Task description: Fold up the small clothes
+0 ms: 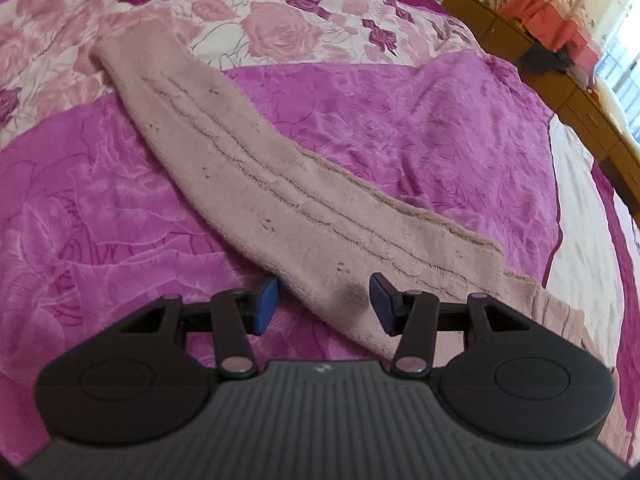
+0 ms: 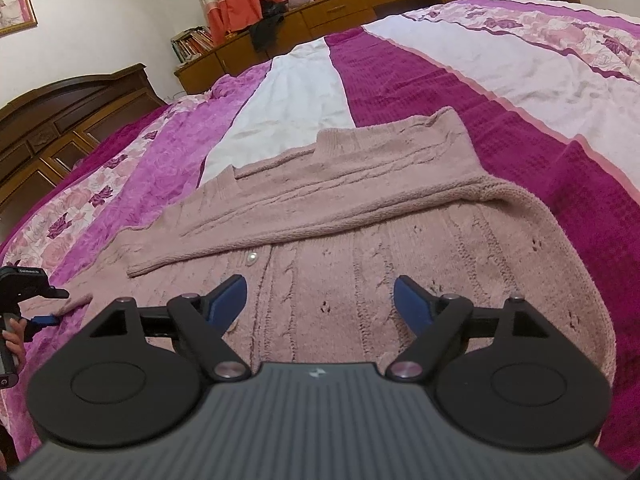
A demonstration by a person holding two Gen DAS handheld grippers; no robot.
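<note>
A dusty-pink knitted cardigan point(image 2: 360, 248) lies flat on the bed, one sleeve point(image 2: 320, 208) folded across its buttoned front. Its other sleeve point(image 1: 248, 152) stretches out over the purple blanket in the left wrist view. My left gripper point(image 1: 322, 304) is open, its blue pads either side of that sleeve's near edge, just above it. It also shows at the far left of the right wrist view point(image 2: 44, 316), by the sleeve's cuff. My right gripper point(image 2: 320, 300) is open and empty, hovering over the cardigan's lower front.
The bed is covered by a purple rose blanket point(image 1: 400, 120) and a magenta-and-white striped cover point(image 2: 440, 92). A wooden headboard point(image 2: 60, 120) stands at the left. Low wooden cabinets point(image 2: 360, 4) with books, clothes and a plush toy line the window wall.
</note>
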